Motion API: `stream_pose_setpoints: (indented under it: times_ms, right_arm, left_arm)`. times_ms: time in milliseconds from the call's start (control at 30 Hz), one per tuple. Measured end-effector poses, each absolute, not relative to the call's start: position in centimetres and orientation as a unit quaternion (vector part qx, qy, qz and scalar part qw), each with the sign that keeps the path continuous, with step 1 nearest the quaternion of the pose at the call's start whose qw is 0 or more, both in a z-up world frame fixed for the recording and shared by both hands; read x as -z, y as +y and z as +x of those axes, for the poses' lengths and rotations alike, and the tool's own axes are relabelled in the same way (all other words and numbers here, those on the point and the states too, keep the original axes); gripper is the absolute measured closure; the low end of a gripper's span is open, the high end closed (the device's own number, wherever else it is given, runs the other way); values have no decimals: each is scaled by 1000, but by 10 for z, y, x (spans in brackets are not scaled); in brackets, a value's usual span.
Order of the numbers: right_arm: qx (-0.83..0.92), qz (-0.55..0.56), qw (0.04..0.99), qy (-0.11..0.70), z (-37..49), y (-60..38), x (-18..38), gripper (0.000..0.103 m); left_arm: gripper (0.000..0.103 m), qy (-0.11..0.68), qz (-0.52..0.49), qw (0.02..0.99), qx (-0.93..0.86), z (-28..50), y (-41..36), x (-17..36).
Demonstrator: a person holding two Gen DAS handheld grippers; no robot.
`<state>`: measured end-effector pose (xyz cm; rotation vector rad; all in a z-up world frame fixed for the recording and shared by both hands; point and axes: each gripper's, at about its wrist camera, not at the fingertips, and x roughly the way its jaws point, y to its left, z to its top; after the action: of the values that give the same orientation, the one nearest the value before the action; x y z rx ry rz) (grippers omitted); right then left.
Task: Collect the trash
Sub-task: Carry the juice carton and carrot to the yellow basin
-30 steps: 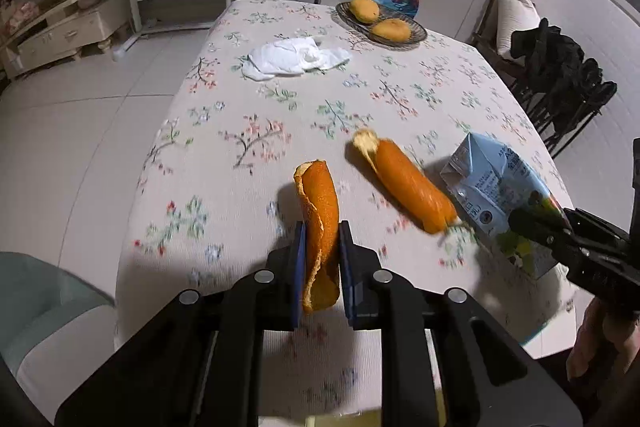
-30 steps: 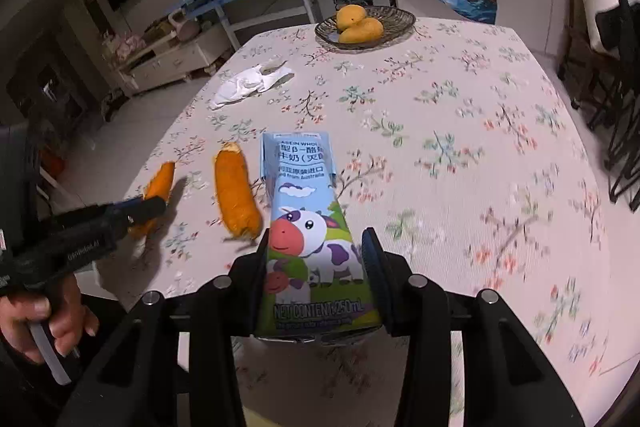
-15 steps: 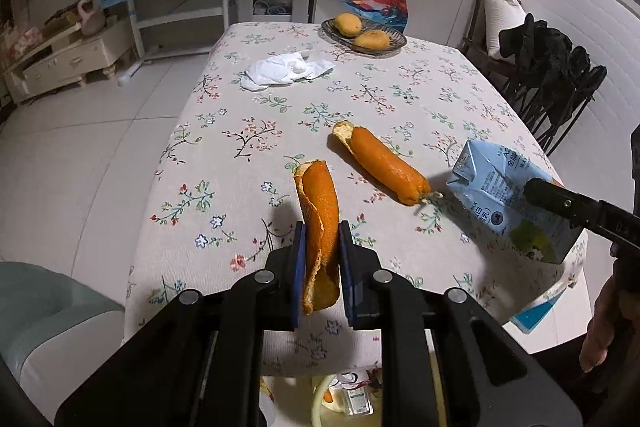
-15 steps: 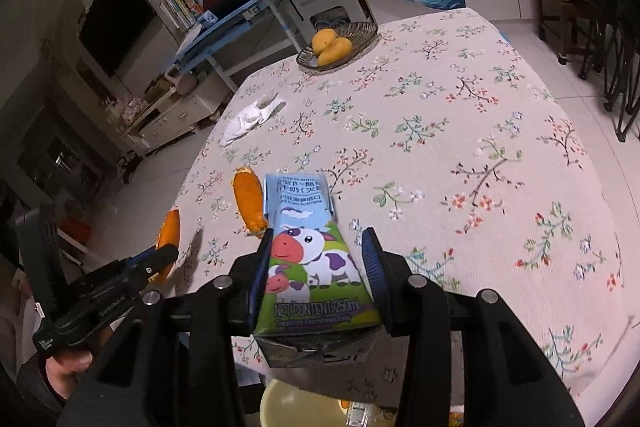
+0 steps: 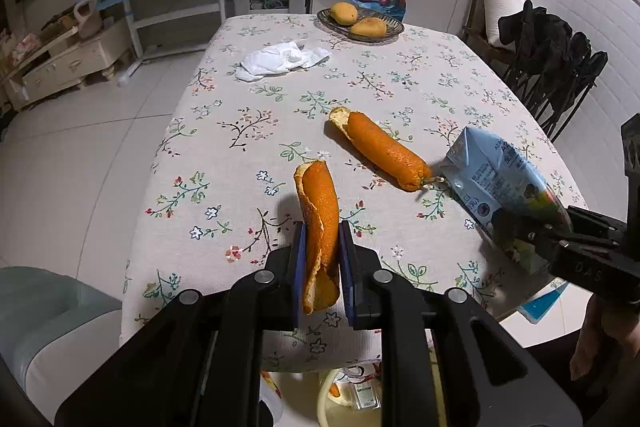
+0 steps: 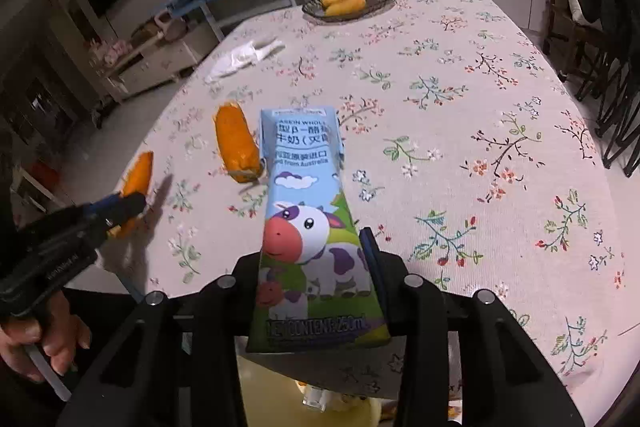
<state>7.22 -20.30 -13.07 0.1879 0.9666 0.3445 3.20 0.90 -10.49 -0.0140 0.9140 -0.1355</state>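
The left claw [image 5: 322, 259] is clamped on an orange peel [image 5: 318, 223], the right claw [image 6: 316, 267] on a milk carton [image 6: 310, 223], both past the bench [image 6: 480, 107] edge. What looks like a yellow bin [image 5: 352, 397] sits below them, nearer the carton.

- The table [image 5: 400, 99], covered by a pale cloth printed with small flowers and branches, carries everything here.
- A dark woven dish [image 5: 390, 27] sits near the far edge, toward the far right corner, with two yellow mangoes [image 5: 345, 13] in it.
- A crumpled white cloth [image 5: 280, 61] lies toward the far left side, well apart from the dish.
- A curled strip of orange peel [image 5: 384, 151] rests on the cloth in the near half, lying slantwise toward the near right corner.
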Motion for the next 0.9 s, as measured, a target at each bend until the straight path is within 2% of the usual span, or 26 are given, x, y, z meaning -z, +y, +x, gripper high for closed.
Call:
stream_pose_setpoints:
  times_ms: [300, 900]
  right_arm:
    - [-197, 225, 856, 421, 62, -234, 117, 65]
    - [-202, 221, 876, 378, 25, -230, 94, 66]
  left_arm:
    - [88, 413, -19, 907, 80, 24, 8, 92]
    - [88, 391, -34, 914, 98, -4, 8, 82]
